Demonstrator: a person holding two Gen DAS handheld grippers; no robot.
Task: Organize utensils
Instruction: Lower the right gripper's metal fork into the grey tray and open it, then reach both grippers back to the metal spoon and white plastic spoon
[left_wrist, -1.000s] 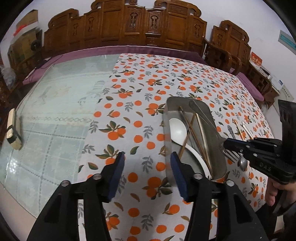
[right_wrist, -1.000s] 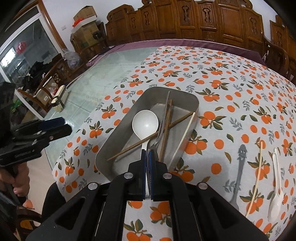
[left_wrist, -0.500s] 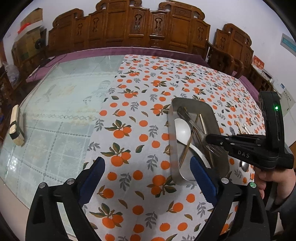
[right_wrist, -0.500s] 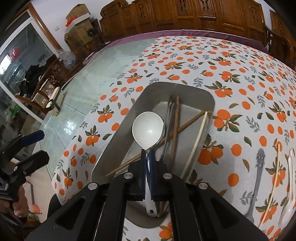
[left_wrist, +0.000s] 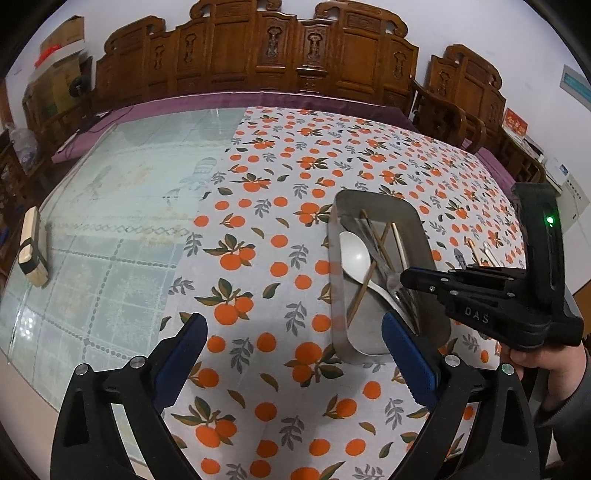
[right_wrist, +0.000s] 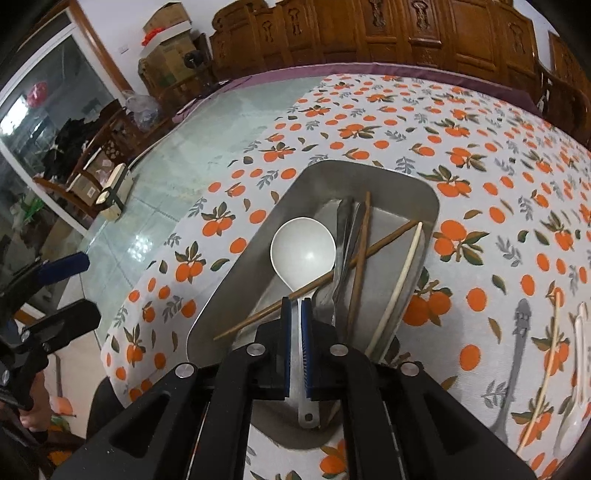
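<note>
White spoon among crossed chopsticks in tray

- White spoon: in metal tray, bowl ahead of right gripper, handle between its pads.
- Brown chopsticks, fork: crossed in tray, just right of gripper.
- Grey spoon, pale chopstick: on cloth, far right.

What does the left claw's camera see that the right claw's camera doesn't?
Only the left wrist view: the green light on the right claw and the hand holding it. Only the right wrist view: the window, and that claw's blue pads closed on the handle of the white spoon. Both: the metal tray, white spoon, brown chopsticks and orange-print tablecloth.
</note>
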